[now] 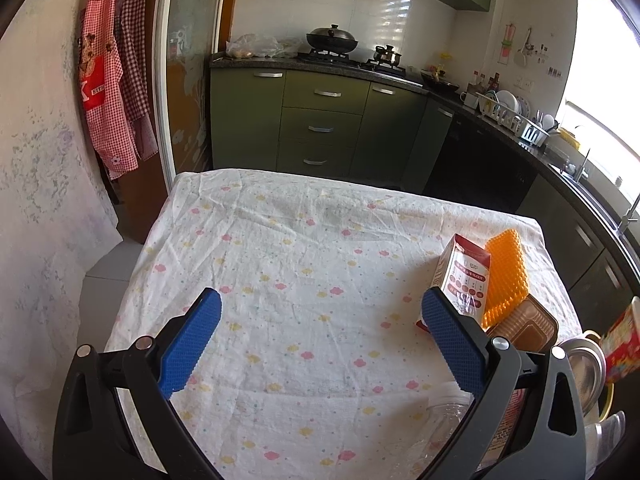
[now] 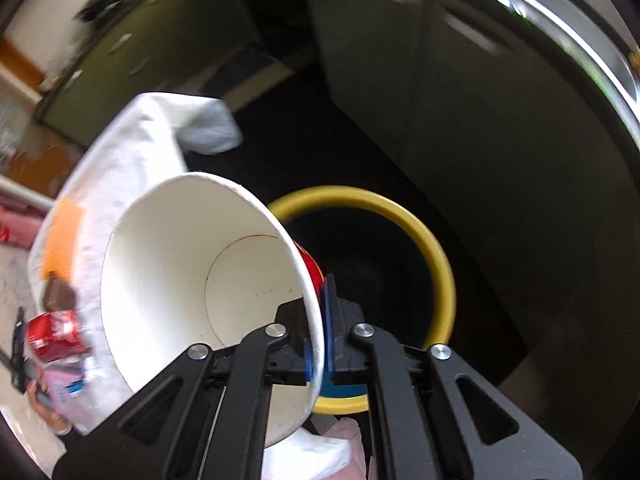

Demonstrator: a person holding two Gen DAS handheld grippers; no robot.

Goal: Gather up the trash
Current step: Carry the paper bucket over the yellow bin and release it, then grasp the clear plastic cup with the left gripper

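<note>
My right gripper (image 2: 318, 336) is shut on the rim of a white paper cup (image 2: 200, 280) with a red outside, held tilted above a yellow-rimmed dark bin (image 2: 436, 256) on the floor. My left gripper (image 1: 320, 332) is open and empty above the cloth-covered table (image 1: 280, 260). On the table's right side lie a red and white carton (image 1: 464, 276), an orange textured pad (image 1: 506, 276) and a brown plastic tray (image 1: 528, 326). A clear plastic bottle (image 1: 444, 420) lies near the front under my right finger.
The bin's rim with a metal lid (image 1: 588, 364) and a red box (image 1: 620, 344) show at the table's right edge. Green kitchen cabinets (image 1: 320, 124) stand behind the table. Aprons (image 1: 112, 80) hang on the left wall. The table's corner cloth (image 2: 140, 140) hangs beside the cup.
</note>
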